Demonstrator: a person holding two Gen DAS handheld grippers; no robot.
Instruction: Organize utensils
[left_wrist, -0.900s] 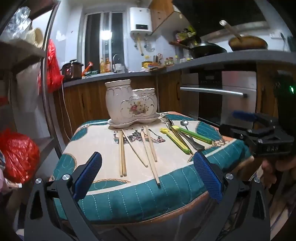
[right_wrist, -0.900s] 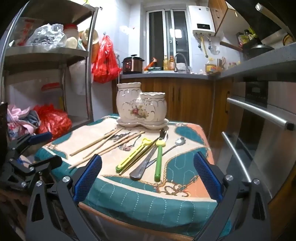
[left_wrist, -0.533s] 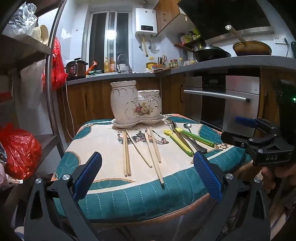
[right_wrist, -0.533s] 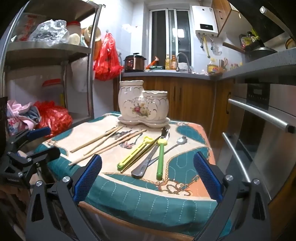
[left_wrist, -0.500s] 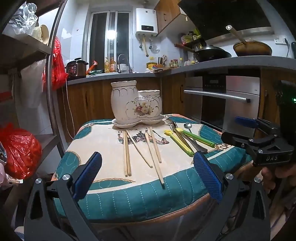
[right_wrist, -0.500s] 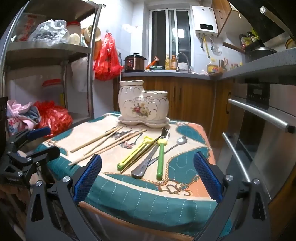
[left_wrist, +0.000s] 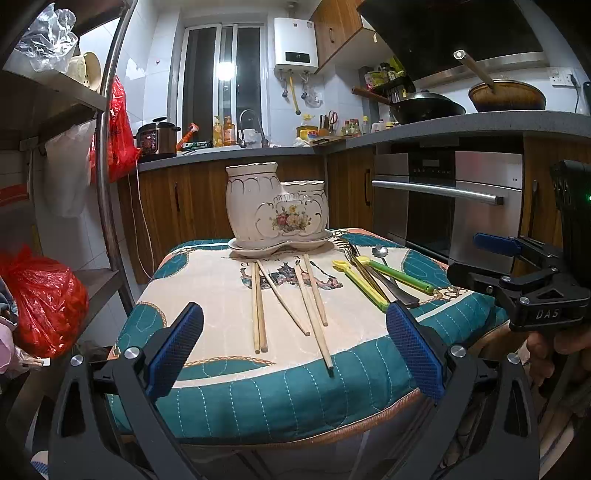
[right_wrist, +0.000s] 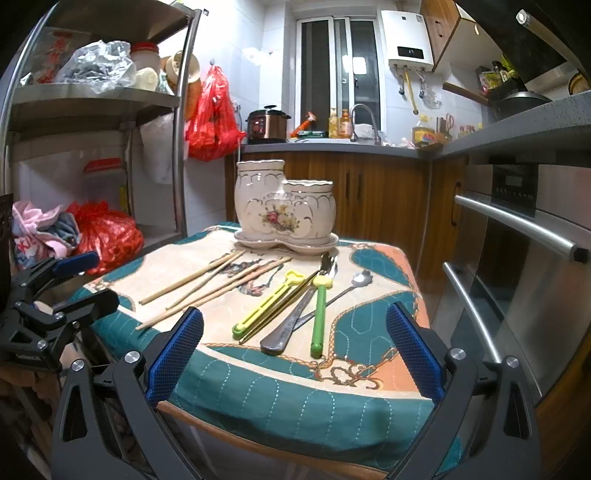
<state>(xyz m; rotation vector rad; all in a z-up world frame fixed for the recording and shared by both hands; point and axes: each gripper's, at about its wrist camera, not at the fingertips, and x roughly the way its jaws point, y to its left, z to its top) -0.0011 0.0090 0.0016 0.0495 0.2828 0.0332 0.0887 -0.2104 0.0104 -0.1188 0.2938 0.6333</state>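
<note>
Left wrist view: we had the left gripper (left_wrist: 295, 349) wide open with nothing between the pads, short of the table (left_wrist: 295, 391) edge. Chopsticks (left_wrist: 258, 306) lay at 12 o'clock from it, fork, spoon and green-handled utensils (left_wrist: 399, 275) at 1 o'clock, ceramic holder (left_wrist: 277, 206) behind them at 12. We had the right gripper (right_wrist: 295, 349) equally wide, empty, with the same utensils (right_wrist: 318, 310) flat at its 12 o'clock.

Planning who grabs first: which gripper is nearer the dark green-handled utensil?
Right. The right gripper faces the dark green-handled utensil, just short of its near end; the left gripper sits before the wooden chopsticks, the utensil off to its right.
</note>
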